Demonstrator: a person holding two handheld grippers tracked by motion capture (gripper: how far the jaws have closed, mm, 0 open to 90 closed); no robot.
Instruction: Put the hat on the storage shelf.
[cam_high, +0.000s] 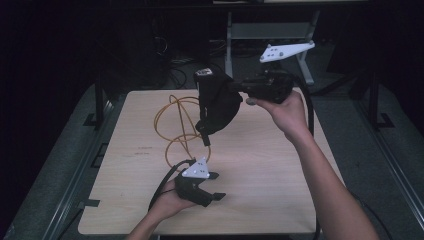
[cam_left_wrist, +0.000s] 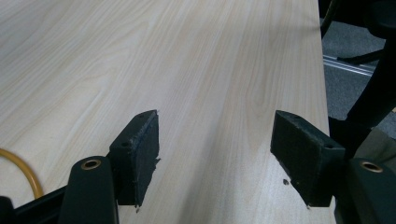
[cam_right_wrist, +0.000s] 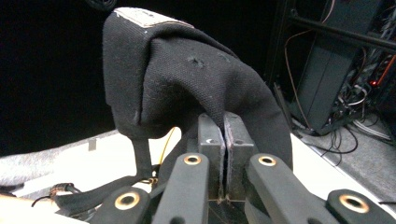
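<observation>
Up above the far half of the table (cam_high: 260, 200), right tool (cam_high: 239, 88) clamped flat on a fold of the black fabric pouch (cam_high: 217, 102), jaws pressed together with the cloth pinched between them. Seen close in the right gripper view: right tool (cam_right_wrist: 224, 140) with pads meeting on a thin edge of the pouch (cam_right_wrist: 177, 74), cloth draped up and over the jaws, a pale patch at its top. Pouch lifted clear of the table, hanging off the tool toward the table's middle, a dark strap dangling from its lower end. Yellow cable (cam_high: 175, 125) coiled in loops on the table, under and beside the hanging pouch, toward the table's left edge; whether pouch and cable touch, cannot tell.

Near the table's front edge, left tool (cam_high: 215, 186) low over the wood, jaws standing wide apart with nothing between them, grey three-cornered plate on top. Same in the left gripper view: left tool (cam_left_wrist: 215, 149) with only bare table (cam_left_wrist: 210, 70) between the two pads, a short curve of the yellow cable (cam_left_wrist: 21, 168) on the table off to one side. Left tool well apart from the pouch, on the front side of the cable loops.
</observation>
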